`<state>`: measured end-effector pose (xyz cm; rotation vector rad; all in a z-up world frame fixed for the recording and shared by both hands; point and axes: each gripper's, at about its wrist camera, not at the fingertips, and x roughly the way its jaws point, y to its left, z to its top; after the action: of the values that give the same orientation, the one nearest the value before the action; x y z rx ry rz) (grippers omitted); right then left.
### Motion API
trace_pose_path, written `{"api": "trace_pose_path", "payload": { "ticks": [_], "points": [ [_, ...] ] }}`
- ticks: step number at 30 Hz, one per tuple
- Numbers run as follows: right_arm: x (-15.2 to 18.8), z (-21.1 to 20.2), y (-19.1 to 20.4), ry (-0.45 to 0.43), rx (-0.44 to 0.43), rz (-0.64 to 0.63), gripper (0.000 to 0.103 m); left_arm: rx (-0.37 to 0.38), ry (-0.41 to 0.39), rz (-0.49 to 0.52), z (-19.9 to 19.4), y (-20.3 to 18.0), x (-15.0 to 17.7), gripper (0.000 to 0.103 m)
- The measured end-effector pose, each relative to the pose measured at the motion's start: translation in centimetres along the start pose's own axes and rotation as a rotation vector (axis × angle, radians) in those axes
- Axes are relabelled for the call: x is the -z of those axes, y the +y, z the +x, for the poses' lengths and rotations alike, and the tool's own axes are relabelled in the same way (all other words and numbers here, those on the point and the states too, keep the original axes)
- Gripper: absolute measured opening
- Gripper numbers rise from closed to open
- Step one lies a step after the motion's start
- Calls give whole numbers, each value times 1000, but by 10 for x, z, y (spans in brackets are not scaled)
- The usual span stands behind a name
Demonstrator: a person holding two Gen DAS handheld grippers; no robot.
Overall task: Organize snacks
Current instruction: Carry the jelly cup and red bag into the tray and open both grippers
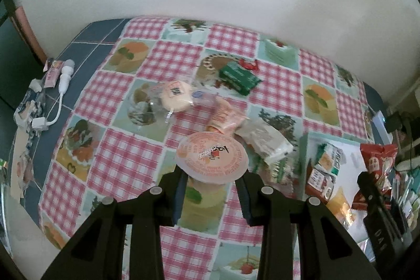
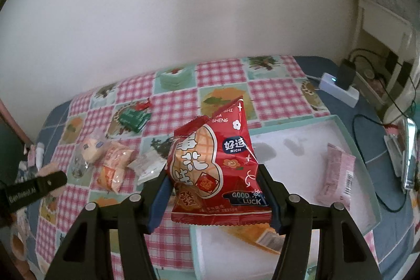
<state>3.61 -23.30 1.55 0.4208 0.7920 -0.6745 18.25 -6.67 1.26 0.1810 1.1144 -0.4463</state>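
Checkered tablecloth [image 2: 218,75] everywhere; right gripper [image 2: 214,190] clamped the peanut bag [image 2: 215,164] upright, tray [image 2: 349,133] toward 2 o'clock, while left gripper [image 1: 212,190] pinched a jelly cup [image 1: 212,156].

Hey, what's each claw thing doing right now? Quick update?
Left gripper shut on jelly cup. Right gripper shut on red peanut bag, above white tray. Nothing blocking.

Red peanut bag [image 2: 219,169] upright over white tray [image 2: 302,148]; orange-lidded cup [image 1: 212,160] raised.
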Motion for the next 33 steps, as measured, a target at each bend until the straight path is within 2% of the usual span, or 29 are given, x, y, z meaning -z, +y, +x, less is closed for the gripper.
{"api": "trace_pose_path", "payload": {
  "ticks": [9,19,25,33],
  "points": [
    [-4,-5,-49,-3,17,90,65,9,19,84,2,-44,14,36],
    [-1,-7,-93,1,54,144,65,10,52,230,8,-105,38,37],
    [4,0,-108,25,70,150,65,6,111,363,25,-146,62,37],
    [17,25,-118,105,79,156,65,-41,205,469,59,-174,87,37]
  ]
}}
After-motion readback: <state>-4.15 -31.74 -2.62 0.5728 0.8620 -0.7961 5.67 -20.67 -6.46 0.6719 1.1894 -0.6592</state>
